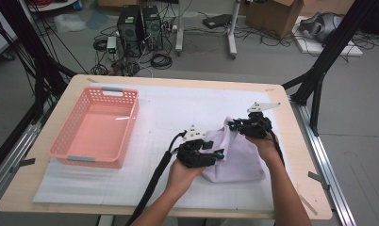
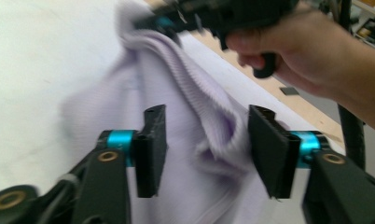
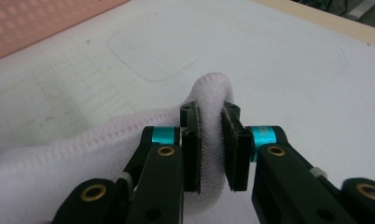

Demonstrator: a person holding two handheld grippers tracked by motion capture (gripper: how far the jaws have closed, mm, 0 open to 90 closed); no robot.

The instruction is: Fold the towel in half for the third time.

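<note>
Right gripper (image 3: 211,135) pinches the lilac cloth (image 1: 239,155) near the table's right edge; left gripper (image 2: 202,149) stands spread, seemingly not gripping; regrip a clean edge before lifting

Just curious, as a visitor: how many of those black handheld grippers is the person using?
2. The left gripper is at the pale towel's near-left edge; the right gripper pinches its far top edge.
</note>
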